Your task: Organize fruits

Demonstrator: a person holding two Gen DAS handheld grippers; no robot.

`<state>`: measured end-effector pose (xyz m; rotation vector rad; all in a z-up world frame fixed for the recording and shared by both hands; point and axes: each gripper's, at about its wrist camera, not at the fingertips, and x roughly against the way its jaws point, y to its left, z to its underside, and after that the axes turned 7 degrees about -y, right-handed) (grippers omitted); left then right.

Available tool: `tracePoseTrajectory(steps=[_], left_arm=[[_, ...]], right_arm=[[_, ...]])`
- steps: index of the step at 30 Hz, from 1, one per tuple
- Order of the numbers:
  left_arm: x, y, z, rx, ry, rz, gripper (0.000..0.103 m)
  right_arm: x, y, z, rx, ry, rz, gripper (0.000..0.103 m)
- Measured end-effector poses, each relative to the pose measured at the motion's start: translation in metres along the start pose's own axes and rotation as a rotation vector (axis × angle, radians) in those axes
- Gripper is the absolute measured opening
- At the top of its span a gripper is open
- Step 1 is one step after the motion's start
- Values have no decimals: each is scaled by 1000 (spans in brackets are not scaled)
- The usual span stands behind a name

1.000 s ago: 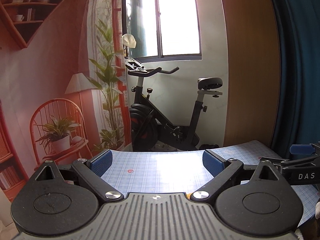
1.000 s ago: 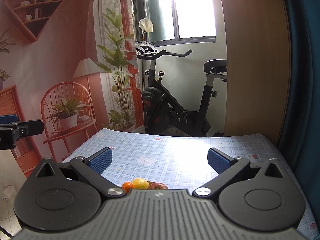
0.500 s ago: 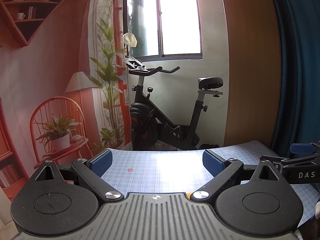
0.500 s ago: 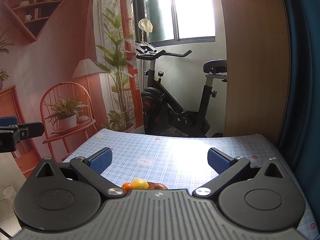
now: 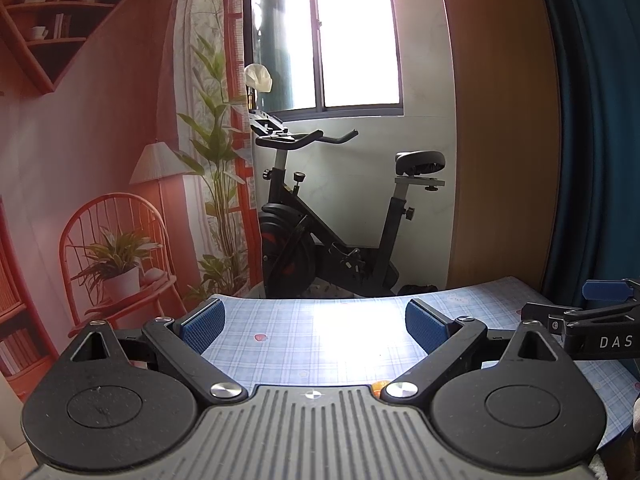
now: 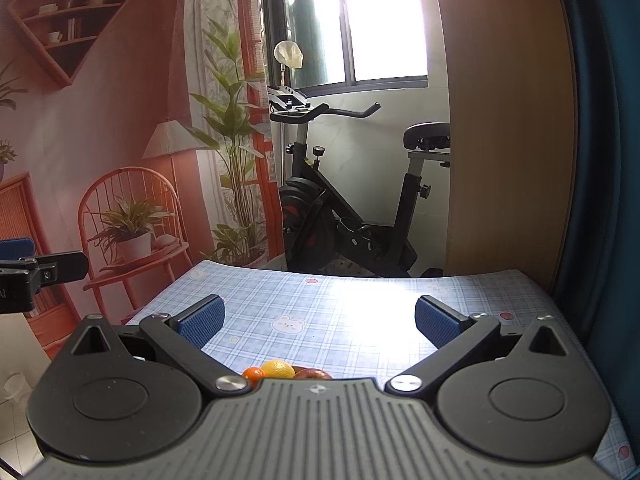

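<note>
From my seat at the controls, the biggest thing ahead is the printed wall backdrop (image 6: 100,140) with its painted shelf, lamp and wicker chair, filling everything from nine to eleven o'clock in both wrist views. Next is the wooden panel (image 6: 508,128) at two o'clock, then the black exercise bike (image 6: 344,216) standing under the window (image 6: 380,20) at twelve. Below them spreads the table, covered with a blue plaid tablecloth (image 6: 320,300) printed with small bears and strawberries. My left gripper (image 5: 316,326) hangs over the cloth with its blue pads spread wide and nothing between them; my right gripper (image 6: 320,322) is likewise spread wide and empty. In the left view the right gripper's finger pokes in at three o'clock, and in the right view the left gripper's finger shows at nine. The fruits sit at six o'clock in the right view, half hidden by the gripper body: a yellow lemon (image 6: 278,368), a small orange tangerine (image 6: 253,374) touching its left side, and a reddish apple (image 6: 312,374) on its right.
</note>
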<state>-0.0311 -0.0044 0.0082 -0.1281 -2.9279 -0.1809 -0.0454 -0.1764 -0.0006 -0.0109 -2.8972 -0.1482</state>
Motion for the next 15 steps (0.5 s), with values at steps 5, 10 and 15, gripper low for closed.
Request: tracePoseTrajectory(steps=[5,10,15], left_arm=[[1,1,1,7,-3,2,98],[0,4,1,14,-6,1,98],[1,3,2,20,-6,-3,98]], right_arm=[[0,0,0,0,0,-1,103],[0,0,0,0,-1,0,103],[0,0,0,0,-1,0,103]])
